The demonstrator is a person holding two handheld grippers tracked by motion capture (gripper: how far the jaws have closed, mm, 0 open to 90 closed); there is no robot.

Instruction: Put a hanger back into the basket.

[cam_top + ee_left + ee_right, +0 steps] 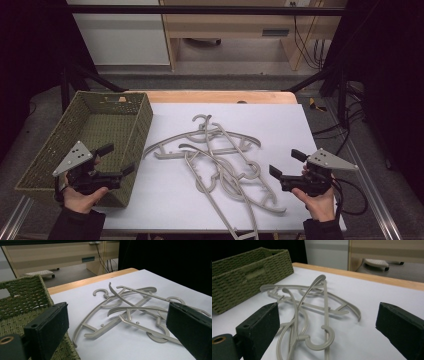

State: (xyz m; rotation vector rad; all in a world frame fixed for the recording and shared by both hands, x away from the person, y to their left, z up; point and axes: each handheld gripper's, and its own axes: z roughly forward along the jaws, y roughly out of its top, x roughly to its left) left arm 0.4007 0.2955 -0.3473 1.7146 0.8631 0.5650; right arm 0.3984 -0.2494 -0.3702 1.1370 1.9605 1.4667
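Green woven basket (122,117): bench (220,96) left edge | grey hangers (220,155): tangled mid-bench, beside basket | left tongs (120,162), right tongs (283,165): released, flanking the pile, holding nothing | bench right side bare

- Even overhead light brightens the white table sheet (170,200); the room's sides fall into darkness.
- Soft, faint shadows; slight grain.
- Near black jaws blur in both gripper views.
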